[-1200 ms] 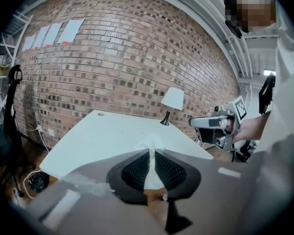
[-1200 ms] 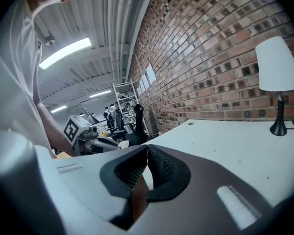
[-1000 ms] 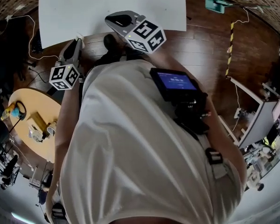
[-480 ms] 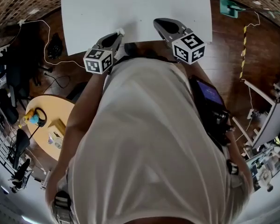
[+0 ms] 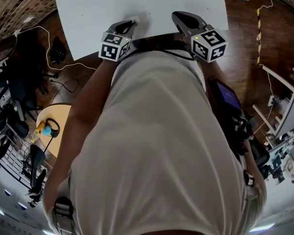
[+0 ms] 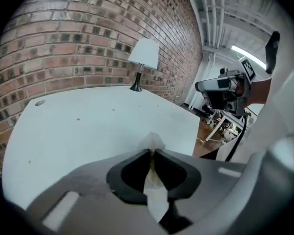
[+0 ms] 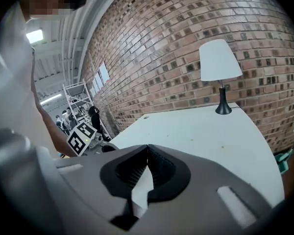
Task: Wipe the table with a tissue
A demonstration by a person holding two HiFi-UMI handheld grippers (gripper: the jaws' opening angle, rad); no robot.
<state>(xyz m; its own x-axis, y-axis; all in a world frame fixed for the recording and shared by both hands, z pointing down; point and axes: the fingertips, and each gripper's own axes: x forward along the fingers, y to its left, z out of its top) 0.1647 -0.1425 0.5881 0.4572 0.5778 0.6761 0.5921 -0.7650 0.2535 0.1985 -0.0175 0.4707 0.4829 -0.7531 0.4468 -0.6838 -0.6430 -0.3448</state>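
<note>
A white tissue [image 6: 154, 142] is pinched between the jaws of my left gripper [image 6: 152, 153], a crumpled tuft poking out past the tips. In the head view this gripper [image 5: 129, 24] reaches over the near edge of the white table [image 5: 152, 4], with the tissue [image 5: 134, 19] at its tip. My right gripper [image 5: 179, 16] hovers over the same edge, to the right. In its own view the right gripper [image 7: 147, 150] is shut with nothing in it, and the table [image 7: 201, 131] stretches ahead. The left gripper's marker cube [image 7: 82, 137] shows to its left.
A white-shaded lamp [image 7: 219, 62] stands at the table's far end against the brick wall [image 6: 63, 38]. A round wooden table [image 5: 51, 131] with headphones is at the left, cables [image 5: 54, 50] lie on the floor, and a camera rig [image 6: 225, 89] stands to the right.
The person has turned toward the white table. Both grippers have come forward over its near edge, the left one still holding the tissue.
</note>
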